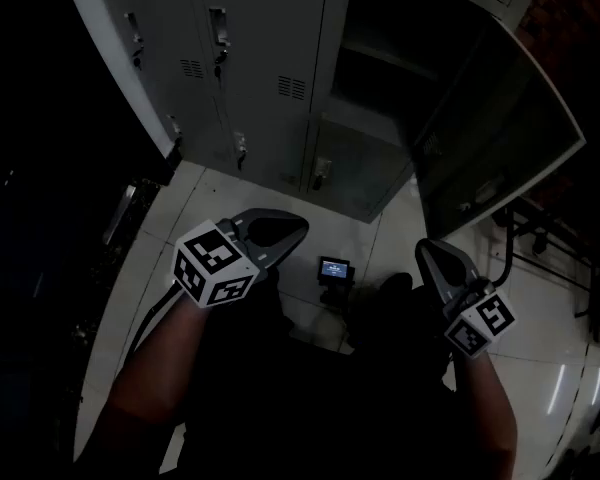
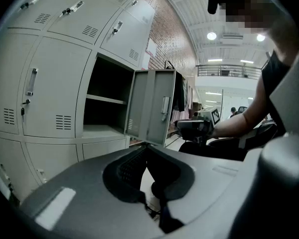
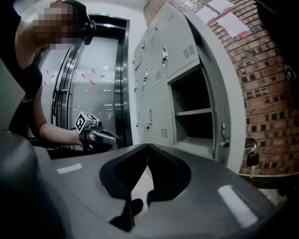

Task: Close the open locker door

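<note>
The grey locker bank (image 1: 250,58) stands ahead of me. One upper compartment (image 1: 380,68) is open, and its door (image 1: 500,128) swings out to the right. My left gripper (image 1: 302,226) is held low over the floor, shut and empty, well short of the lockers. My right gripper (image 1: 425,246) is also shut with nothing in it, below the open door's free edge and not touching it. The left gripper view has the open door (image 2: 152,106) beyond the closed left gripper (image 2: 145,144). In the right gripper view the door (image 3: 224,83) shows edge-on past the closed right gripper (image 3: 147,144).
A small device with a lit screen (image 1: 333,268) sits on the tiled floor between the grippers. A key (image 3: 251,156) hangs on the open door's outer side. A brick wall (image 3: 269,83) is behind the door. A metal rack (image 1: 540,238) stands at the right.
</note>
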`<move>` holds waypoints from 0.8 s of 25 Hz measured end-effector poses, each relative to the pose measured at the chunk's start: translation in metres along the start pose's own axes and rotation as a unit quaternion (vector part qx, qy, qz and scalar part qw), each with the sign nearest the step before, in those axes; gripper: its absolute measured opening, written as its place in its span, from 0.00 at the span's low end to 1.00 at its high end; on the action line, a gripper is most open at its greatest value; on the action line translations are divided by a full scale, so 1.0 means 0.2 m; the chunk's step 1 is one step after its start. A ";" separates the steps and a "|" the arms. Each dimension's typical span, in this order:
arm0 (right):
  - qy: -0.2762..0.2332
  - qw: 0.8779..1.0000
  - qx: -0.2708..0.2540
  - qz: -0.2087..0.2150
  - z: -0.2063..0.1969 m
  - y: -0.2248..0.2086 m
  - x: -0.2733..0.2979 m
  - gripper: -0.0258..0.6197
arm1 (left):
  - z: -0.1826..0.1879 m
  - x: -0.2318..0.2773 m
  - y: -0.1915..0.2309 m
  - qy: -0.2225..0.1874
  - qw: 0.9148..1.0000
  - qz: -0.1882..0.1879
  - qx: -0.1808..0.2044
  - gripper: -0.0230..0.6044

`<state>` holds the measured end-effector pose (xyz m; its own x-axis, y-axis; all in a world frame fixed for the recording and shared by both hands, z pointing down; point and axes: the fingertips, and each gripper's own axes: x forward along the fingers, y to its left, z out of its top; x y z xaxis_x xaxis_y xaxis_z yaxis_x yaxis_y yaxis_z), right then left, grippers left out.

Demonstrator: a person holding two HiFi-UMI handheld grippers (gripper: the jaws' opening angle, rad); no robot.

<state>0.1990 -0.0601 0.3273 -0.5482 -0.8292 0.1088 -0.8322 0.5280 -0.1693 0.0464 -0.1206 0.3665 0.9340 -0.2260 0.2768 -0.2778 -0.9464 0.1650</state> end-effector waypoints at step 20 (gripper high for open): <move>-0.009 0.984 -0.050 -0.168 0.25 -0.54 -0.25 0.49 | 0.02 0.01 0.01 -0.003 1.000 0.000 0.003 0.06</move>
<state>0.3202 -0.0850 0.2910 -0.2396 -0.9628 0.1248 -0.9709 0.2378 -0.0287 0.0477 -0.1243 0.3630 0.9354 -0.2265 0.2714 -0.2757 -0.9480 0.1591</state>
